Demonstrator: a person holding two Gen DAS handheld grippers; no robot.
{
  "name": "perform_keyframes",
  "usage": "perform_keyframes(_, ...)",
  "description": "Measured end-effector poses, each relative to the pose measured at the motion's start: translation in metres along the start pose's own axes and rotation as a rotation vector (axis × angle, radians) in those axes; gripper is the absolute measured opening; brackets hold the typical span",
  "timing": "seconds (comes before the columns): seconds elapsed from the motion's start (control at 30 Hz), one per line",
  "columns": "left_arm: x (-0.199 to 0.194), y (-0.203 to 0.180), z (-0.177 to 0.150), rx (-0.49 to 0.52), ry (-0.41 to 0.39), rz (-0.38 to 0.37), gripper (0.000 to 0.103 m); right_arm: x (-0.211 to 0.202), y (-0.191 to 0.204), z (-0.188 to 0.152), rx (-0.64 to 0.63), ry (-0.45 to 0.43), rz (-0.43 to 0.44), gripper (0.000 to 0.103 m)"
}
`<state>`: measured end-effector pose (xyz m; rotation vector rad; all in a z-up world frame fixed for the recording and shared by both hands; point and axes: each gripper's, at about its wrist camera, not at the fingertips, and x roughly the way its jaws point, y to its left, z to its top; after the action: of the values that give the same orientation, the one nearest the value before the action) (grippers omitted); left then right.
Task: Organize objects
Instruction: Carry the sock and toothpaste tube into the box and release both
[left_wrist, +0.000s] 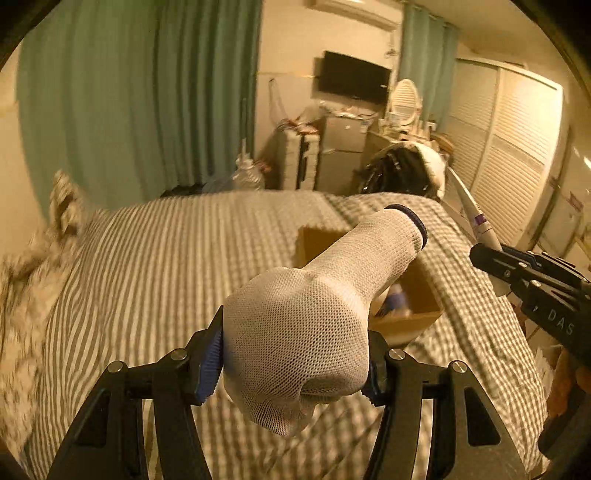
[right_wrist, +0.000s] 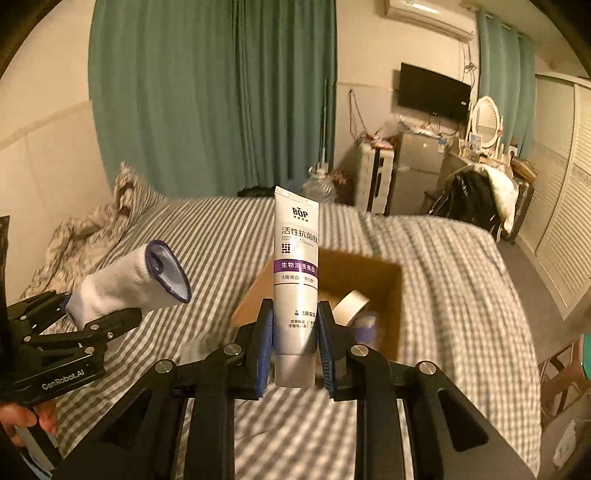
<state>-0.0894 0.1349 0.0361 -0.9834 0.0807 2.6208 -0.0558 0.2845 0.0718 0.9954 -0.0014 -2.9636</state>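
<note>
My left gripper (left_wrist: 295, 365) is shut on a white sock with a dark blue cuff (left_wrist: 317, 310) and holds it above the striped bed. The sock also shows in the right wrist view (right_wrist: 125, 284), held by the left gripper (right_wrist: 77, 314). My right gripper (right_wrist: 295, 350) is shut on a white toothpaste tube with a purple band (right_wrist: 295, 273), held upright over the bed. The tube and right gripper show at the right of the left wrist view (left_wrist: 476, 221). An open cardboard box (right_wrist: 391, 295) sits on the bed ahead, holding a roll of tape (right_wrist: 351, 306).
The bed (left_wrist: 166, 258) has a grey-and-white striped cover, with a rumpled patterned quilt (right_wrist: 85, 232) at the left. Beyond it are green curtains, a wall TV (right_wrist: 432, 92), a small fridge, a chair with clothes (right_wrist: 480, 192) and louvred wardrobe doors on the right.
</note>
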Motion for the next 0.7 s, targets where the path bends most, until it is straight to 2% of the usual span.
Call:
perform_keyframes(0.13, 0.029, -0.031, 0.033, 0.048, 0.003, -0.044, 0.061, 0.011, -0.029, 0.014, 0.002, -0.004, -0.020, 0.022)
perform_keyframes(0.3, 0.082, -0.061, 0.055, 0.080, 0.039, -0.080, 0.061, 0.047, -0.062, 0.015, 0.024, 0.035, -0.032, 0.022)
perform_keyframes(0.53, 0.163, -0.077, 0.050, 0.092, 0.148, -0.054, 0.061, 0.110, -0.090, -0.005, 0.041, 0.129, -0.053, 0.022)
perform_keyframes(0.7, 0.196, -0.076, 0.045, 0.103, 0.199, -0.061, 0.061, 0.138, -0.105, -0.015, 0.091, 0.153, -0.043, 0.022)
